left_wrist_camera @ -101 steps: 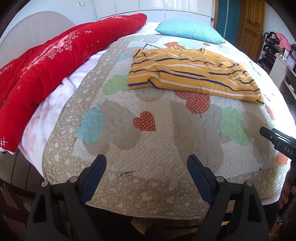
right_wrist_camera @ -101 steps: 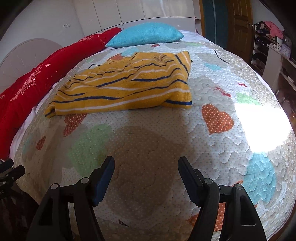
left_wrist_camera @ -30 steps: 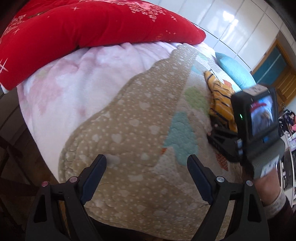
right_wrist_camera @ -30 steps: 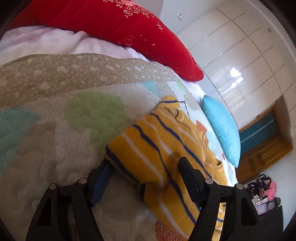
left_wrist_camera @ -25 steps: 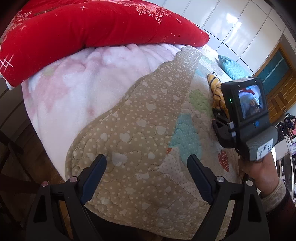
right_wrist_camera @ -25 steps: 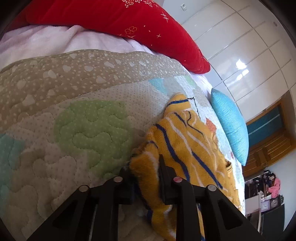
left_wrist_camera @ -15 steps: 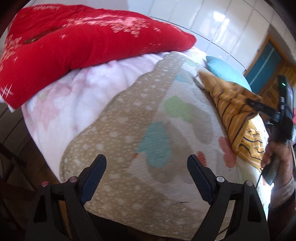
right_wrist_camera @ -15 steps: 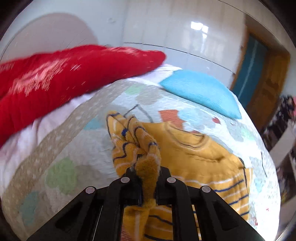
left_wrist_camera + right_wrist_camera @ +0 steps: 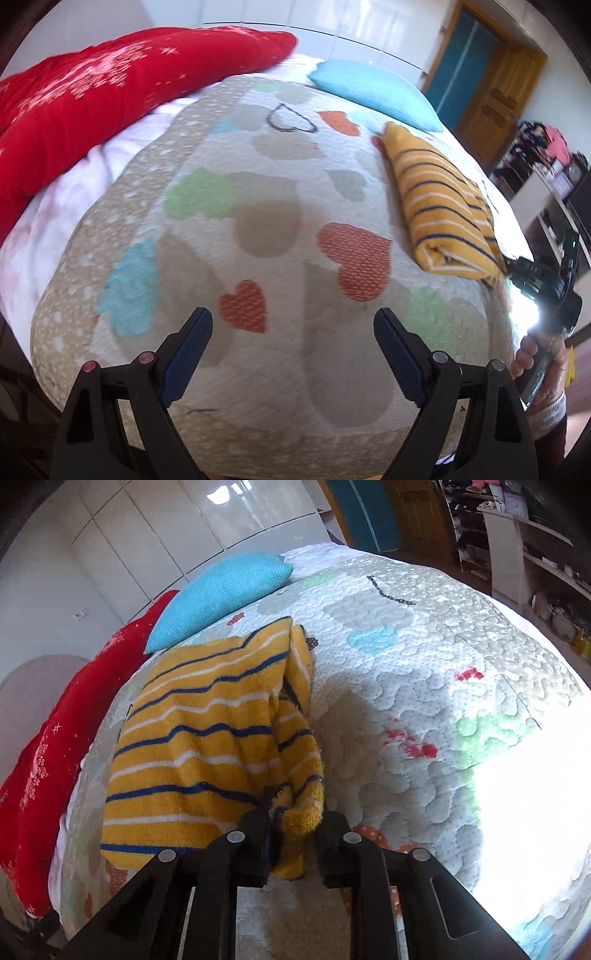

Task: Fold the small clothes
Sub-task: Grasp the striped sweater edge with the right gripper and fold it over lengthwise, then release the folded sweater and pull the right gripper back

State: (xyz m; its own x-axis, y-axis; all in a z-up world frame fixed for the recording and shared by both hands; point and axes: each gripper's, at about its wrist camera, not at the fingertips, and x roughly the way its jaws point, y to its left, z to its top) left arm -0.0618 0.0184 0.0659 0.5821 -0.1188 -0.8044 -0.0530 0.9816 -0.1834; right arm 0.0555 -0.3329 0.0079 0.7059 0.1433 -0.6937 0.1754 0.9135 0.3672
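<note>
On a bed spread with a heart-patterned quilt (image 9: 280, 206), the right tool (image 9: 295, 827) has the near corner of a yellow striped top (image 9: 207, 746) between its fingers, its jaws opening around the bunched cloth, which has not yet dropped clear. The top lies doubled over toward the right side of the bed, its long axis running from the near edge away toward the blue pillow (image 9: 225, 590) at the far end, with its fold on the left and the loose edges stacked on the right, directly ahead of the right tool. The left tool (image 9: 291, 354) hangs over the near left part of the quilt with its jaws wide apart and nothing between them, well apart from the garment, which sits off to its far right. The right hand is plainly the nearer of the two; the left would have to cross bare quilt to reach the fold. A long red bolster (image 9: 110, 92) lies along the far left edge of the bed, well clear of the top. Shelving and a wooden door stand beyond the bed on the right. Nothing rests on the quilt between either tool and the garment, so the way looks unobstructed.
</note>
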